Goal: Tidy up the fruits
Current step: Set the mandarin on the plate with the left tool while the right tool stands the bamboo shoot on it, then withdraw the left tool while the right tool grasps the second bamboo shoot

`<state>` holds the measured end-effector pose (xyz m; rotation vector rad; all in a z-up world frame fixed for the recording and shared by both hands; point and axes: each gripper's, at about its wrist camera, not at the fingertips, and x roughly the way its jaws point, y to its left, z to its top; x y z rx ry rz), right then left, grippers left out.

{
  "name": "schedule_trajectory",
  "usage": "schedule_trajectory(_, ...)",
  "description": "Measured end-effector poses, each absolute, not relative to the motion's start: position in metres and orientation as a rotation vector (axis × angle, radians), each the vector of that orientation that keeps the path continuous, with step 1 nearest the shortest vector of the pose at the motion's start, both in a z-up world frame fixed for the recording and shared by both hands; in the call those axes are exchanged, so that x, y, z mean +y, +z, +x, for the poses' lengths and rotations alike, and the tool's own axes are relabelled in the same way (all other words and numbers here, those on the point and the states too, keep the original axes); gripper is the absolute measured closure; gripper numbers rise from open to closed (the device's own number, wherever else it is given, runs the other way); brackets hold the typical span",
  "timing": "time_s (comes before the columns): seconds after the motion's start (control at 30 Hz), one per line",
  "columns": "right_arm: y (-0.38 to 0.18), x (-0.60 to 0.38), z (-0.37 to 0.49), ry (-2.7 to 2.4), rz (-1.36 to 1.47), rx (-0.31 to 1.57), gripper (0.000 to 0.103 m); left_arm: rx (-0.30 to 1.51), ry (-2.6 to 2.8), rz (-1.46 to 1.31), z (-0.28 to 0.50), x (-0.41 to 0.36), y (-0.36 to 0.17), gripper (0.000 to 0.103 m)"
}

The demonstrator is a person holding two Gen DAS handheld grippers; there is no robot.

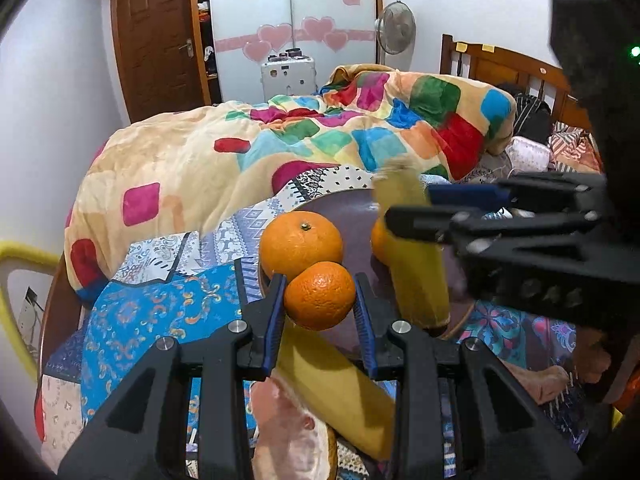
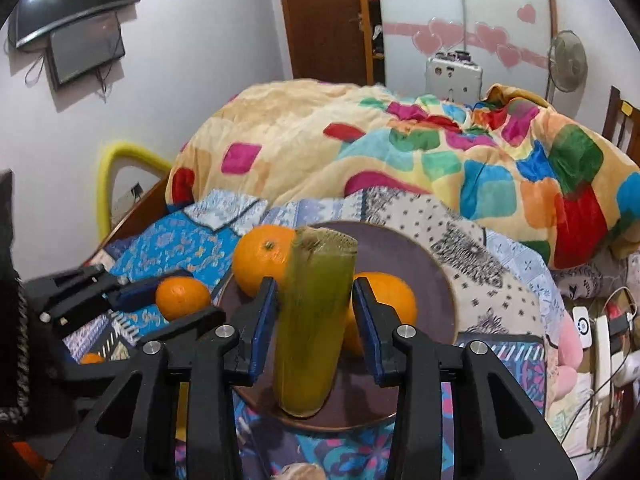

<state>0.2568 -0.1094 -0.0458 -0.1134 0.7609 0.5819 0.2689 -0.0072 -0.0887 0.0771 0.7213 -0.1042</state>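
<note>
A dark purple plate (image 2: pixel 432 264) lies on the patterned bedsheet and also shows in the left wrist view (image 1: pixel 352 216). Two oranges sit on it: one at its left rim (image 2: pixel 260 256) (image 1: pixel 300 242), one further right (image 2: pixel 388 292) (image 1: pixel 378 236). My left gripper (image 1: pixel 320 300) is shut on a small orange (image 1: pixel 320 296) (image 2: pixel 182 298) held above the plate's near-left edge. My right gripper (image 2: pixel 314 316) is shut on a banana (image 2: pixel 312 320) (image 1: pixel 416 256), tilted, its lower end over the plate. Another banana (image 1: pixel 340 392) lies under my left gripper.
A pomelo piece (image 1: pixel 292 424) lies beside the loose banana. A colourful heaped quilt (image 1: pixel 280 144) covers the bed behind the plate. A yellow-framed mirror (image 2: pixel 120 184) leans at the left. Cables and chargers (image 2: pixel 600 336) lie at the right.
</note>
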Motion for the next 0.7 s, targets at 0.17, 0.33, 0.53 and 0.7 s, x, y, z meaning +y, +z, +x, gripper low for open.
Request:
schedule_trajectory(0.17,-0.034,-0.121,0.250,0.565,-0.111,0.710,0.056,0.745,-0.101,0.086,0.273,-0.012,-0.093,0.070)
schedule_trajectory(0.33,-0.029,-0.131,0.237,0.570,-0.112,0.692,0.056,0.736,-0.093,0.076,0.269,-0.013,-0.089,0.050)
schedule_trajectory(0.53,-0.026,-0.137,0.213,0.562,-0.148,0.664,0.056,0.703,-0.080,0.069,0.257,-0.010,-0.074,0.047)
schedule_trajectory(0.7,-0.026,-0.137,0.194,0.582,-0.163,0.661,0.056,0.686,-0.070,0.046,0.237,0.003,-0.061,0.047)
